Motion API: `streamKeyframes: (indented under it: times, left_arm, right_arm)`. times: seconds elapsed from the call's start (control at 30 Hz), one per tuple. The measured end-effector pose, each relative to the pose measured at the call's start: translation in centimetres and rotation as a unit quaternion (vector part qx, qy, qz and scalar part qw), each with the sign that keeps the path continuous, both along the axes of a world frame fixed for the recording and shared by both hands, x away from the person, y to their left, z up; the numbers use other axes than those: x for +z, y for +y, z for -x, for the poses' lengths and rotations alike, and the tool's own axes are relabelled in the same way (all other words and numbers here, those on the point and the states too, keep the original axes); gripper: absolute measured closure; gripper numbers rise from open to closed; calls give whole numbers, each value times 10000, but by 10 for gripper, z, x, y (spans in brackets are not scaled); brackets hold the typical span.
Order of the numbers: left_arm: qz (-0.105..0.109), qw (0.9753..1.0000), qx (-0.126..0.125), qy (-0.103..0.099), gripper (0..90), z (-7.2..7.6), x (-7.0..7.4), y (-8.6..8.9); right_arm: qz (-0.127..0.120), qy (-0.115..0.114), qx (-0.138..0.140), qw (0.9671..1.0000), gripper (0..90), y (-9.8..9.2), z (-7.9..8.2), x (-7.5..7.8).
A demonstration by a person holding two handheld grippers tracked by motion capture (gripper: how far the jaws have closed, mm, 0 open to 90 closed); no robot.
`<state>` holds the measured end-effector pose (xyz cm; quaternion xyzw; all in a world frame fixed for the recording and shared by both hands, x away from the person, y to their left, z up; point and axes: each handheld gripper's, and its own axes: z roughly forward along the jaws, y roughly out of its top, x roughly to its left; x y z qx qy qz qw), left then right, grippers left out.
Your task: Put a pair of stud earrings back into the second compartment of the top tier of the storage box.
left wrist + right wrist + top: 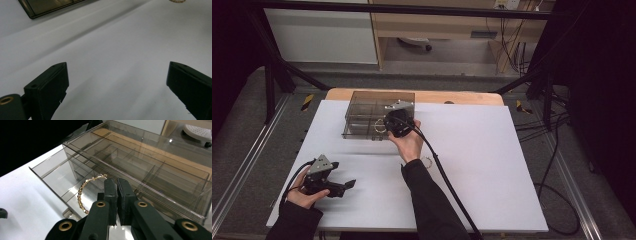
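A smoky clear organiser box (362,107) with several compartments stands at the back of the white table sheet (492,165). One drawer (50,173) is pulled out toward me. My right gripper (392,125) is at the box's front, its jaws (117,180) shut on a gold beaded hoop (81,195). The hoop hangs to the left of the jaws, above the drawer. My left gripper (345,173) rests at the front left, open, with nothing between its jaws (117,72). A second gold hoop (428,162) lies on the sheet beside my right forearm, and its edge (177,1) also shows in the left gripper view.
The box's corner (42,10) shows at the top left of the left gripper view. The right gripper's cable (447,180) trails across the sheet to the front edge. Wide bare sheet lies to the right. Dark frame bars and floor cables surround the table.
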<state>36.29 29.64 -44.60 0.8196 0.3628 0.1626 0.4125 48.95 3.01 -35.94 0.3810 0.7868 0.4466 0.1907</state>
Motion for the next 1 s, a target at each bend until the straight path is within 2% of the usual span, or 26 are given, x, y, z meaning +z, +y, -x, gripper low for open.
streamKeyframes:
  times: [0.37, 0.83, 0.93, 1.0]
  left_arm:
    - [2, 10000, -6, 6, 39, 0, 0, 0]
    - [-5, 10000, -3, -4, 39, 0, 0, 0]
    - [1, 10000, -3, -5, 39, 0, 0, 0]
    - [6, 10000, 2, -10, 39, 0, 0, 1]
  right_arm:
    - [27, 119, 52, 9999, 875, 7, -6, -14]
    - [168, 267, 169, 9994, 872, 11, -8, -23]
    - [170, 288, 182, 9993, 867, 11, -9, -24]
    - [184, 248, 164, 9994, 832, 11, -9, -24]
